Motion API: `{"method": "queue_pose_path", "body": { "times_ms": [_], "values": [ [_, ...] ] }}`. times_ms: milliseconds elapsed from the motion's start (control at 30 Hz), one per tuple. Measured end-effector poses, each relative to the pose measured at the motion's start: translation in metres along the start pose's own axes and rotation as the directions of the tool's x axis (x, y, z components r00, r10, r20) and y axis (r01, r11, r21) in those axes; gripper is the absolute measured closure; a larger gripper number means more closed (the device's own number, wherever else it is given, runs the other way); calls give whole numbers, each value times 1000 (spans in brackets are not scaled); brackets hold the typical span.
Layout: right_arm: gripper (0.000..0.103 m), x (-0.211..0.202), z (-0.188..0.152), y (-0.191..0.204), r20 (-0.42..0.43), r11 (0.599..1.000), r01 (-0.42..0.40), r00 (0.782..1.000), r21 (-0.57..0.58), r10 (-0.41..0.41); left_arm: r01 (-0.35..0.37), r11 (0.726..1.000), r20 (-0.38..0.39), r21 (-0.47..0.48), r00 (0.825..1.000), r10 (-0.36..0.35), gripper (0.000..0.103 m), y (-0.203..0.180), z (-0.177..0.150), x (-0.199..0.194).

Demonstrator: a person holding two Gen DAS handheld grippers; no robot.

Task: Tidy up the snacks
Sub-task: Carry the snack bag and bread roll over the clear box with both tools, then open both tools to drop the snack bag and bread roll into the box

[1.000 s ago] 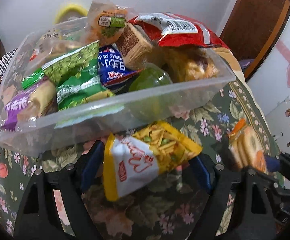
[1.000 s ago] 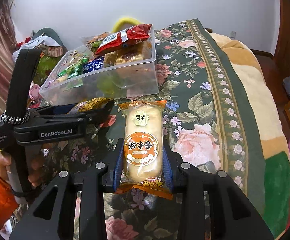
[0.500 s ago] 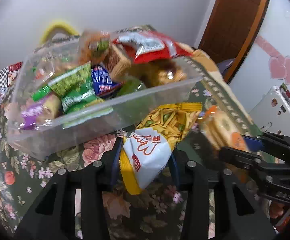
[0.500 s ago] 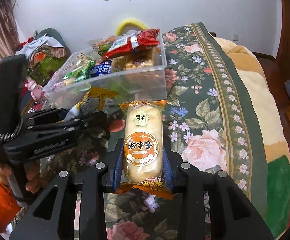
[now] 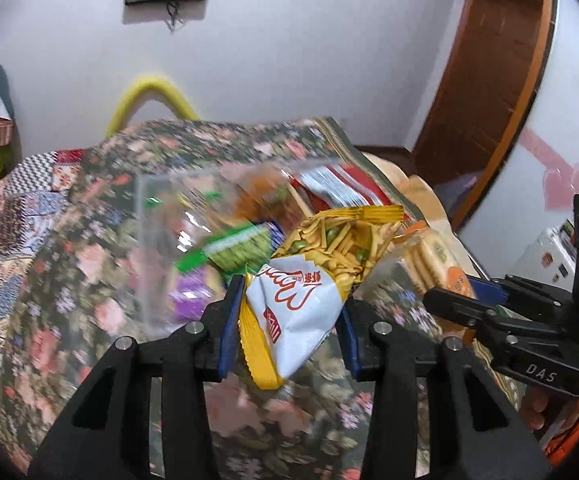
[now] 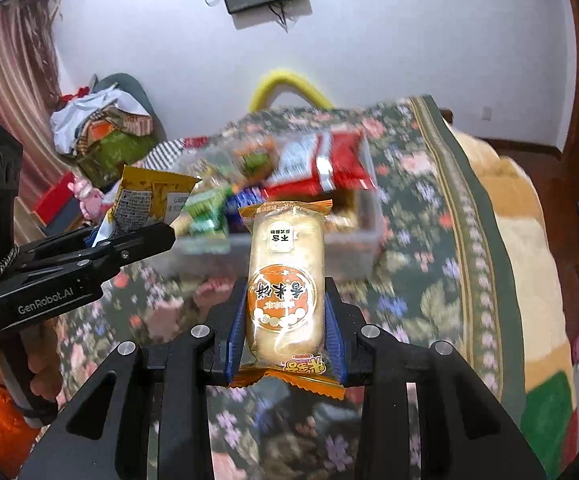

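My left gripper (image 5: 287,320) is shut on a yellow and white snack bag (image 5: 309,280) and holds it lifted above the floral bedspread. The same bag (image 6: 145,200) shows from behind in the right wrist view, in the left gripper (image 6: 129,240). My right gripper (image 6: 285,320) is shut on an orange-labelled pack of rice crackers (image 6: 285,276), raised off the bed. That cracker pack (image 5: 433,260) also shows in the left wrist view, in the right gripper (image 5: 477,296). Beyond both lies the clear plastic bin (image 6: 353,244) (image 5: 149,240), blurred, full of several snack packets.
A floral bedspread (image 6: 429,216) covers the bed, with a beige blanket (image 6: 521,216) on the right. A yellow hoop (image 6: 289,84) stands behind the bin. Clutter (image 6: 105,128) is piled at the far left. A wooden door (image 5: 489,72) stands at the right.
The left gripper closed on the yellow and white bag and lifted it from the bedspread. Both grippers rose with their packs, and the bin now sits lower and farther in both views.
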State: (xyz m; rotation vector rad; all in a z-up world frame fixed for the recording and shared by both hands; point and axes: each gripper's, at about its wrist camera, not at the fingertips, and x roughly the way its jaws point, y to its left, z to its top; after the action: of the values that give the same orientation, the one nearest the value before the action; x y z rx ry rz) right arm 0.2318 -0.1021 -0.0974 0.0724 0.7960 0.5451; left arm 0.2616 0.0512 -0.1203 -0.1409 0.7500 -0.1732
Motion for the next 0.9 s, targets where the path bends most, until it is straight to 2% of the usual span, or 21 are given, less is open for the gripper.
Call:
{"method": "queue_pose_path", "body": {
  "times_ms": [200,367,533,733,833,900],
  "values": [
    [71,14,26,15,39,999,-18,999,-38,19,-44,999,21,-30,999,45,61,19,20,0],
    [71,35,40,25,35,998,-44,998,-50,46,-85,996,6,-37,996,85,61,33,22,14],
    [71,59,45,33,-7,998,-46,999,-49,45,-84,993,-18,-78,996,83,61,48,27,32],
    [71,75,49,34,-44,999,-28,999,-43,26,-75,992,-40,-98,997,71,59,50,29,49],
    [71,76,48,34,-48,999,-23,999,-33,21,-76,993,-39,-96,997,72,52,48,26,51],
    [70,75,48,33,-53,999,-21,998,-30,20,-82,992,-31,-95,996,79,32,46,25,49]
  ]
}}
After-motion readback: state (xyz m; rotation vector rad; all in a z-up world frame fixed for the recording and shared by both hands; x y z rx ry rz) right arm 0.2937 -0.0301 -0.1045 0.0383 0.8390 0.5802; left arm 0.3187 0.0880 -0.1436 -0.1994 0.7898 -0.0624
